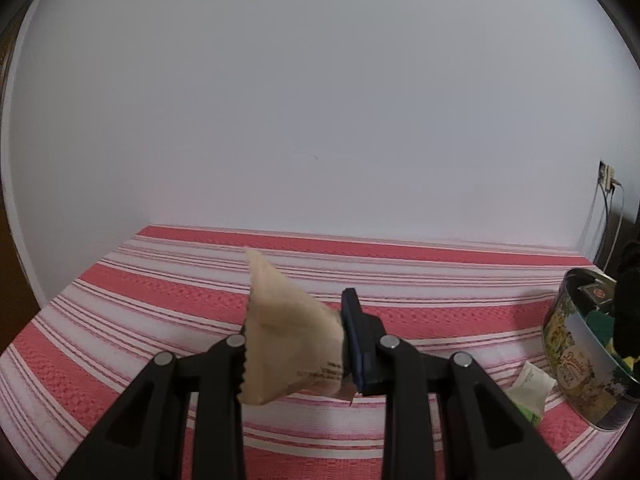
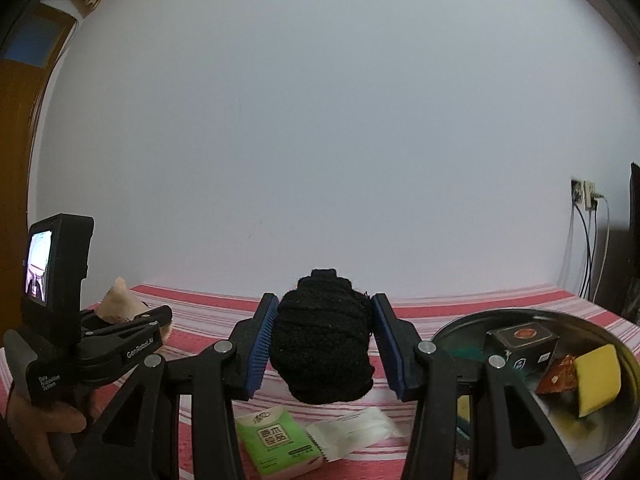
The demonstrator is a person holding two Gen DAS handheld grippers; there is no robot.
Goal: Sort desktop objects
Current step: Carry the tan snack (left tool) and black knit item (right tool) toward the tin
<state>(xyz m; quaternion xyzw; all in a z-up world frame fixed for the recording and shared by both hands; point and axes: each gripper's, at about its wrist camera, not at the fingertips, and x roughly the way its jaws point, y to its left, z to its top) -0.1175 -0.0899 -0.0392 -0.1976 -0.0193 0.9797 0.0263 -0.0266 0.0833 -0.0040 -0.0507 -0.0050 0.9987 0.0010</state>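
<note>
Closest in, the left claw (image 1: 296, 344) is pinched fully shut on a tan paper sachet (image 1: 286, 332), which stands on edge between its pads, lifted off the counter (image 1: 160, 292). The right claw (image 2: 323, 340) is part-way closed on a black wad of knitted fabric (image 2: 322, 334), also held clear of the striped cloth. Beneath that claw lie a green tissue pack (image 2: 280, 442) and a white wrapped packet (image 2: 356, 432), just beside each other. Farther right sits the round tin (image 2: 616, 440), already holding a dark box (image 2: 520, 346) and a yellow sponge (image 2: 598, 380). The tin lies to the right of both claws, and the right one is much the nearer, so its fabric wad likely goes in first with a short rightward carry; the sachet must cross farther.
</note>
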